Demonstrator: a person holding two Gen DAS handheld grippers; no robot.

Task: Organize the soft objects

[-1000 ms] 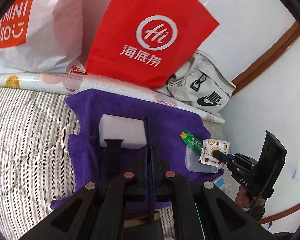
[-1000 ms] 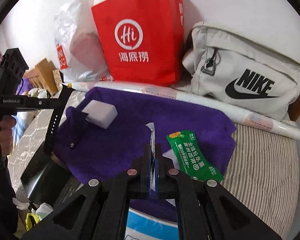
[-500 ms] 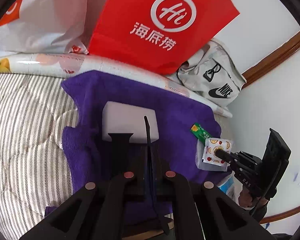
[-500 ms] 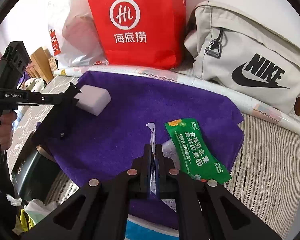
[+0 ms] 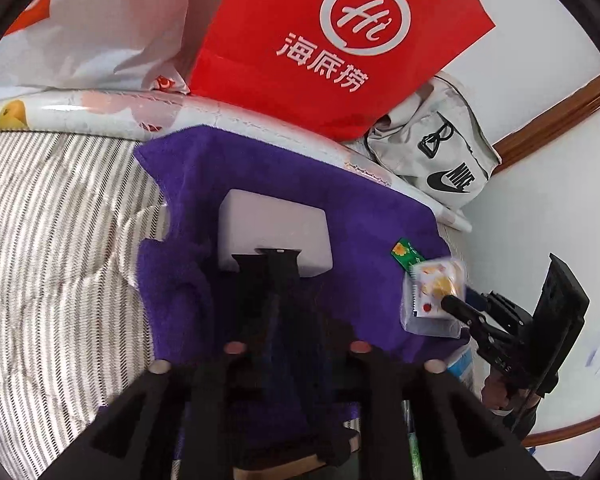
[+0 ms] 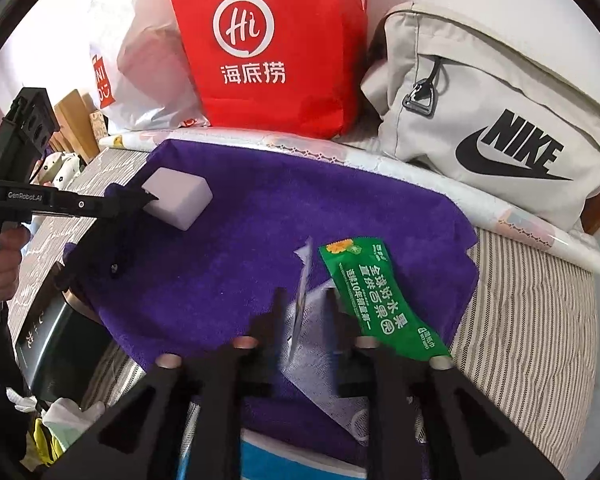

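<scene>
Both claws look apart now, the right claw (image 6: 302, 312) around a thin packet (image 6: 303, 280), so let it drop flat on the purple towel's (image 6: 260, 216) front edge.

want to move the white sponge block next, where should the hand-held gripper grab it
Probably across its two long side faces, coming down from above. The white sponge block lies flat on the purple towel, broad face up, so only its sides give opposed, free surfaces. The left hand-held gripper is at its edge.
</scene>
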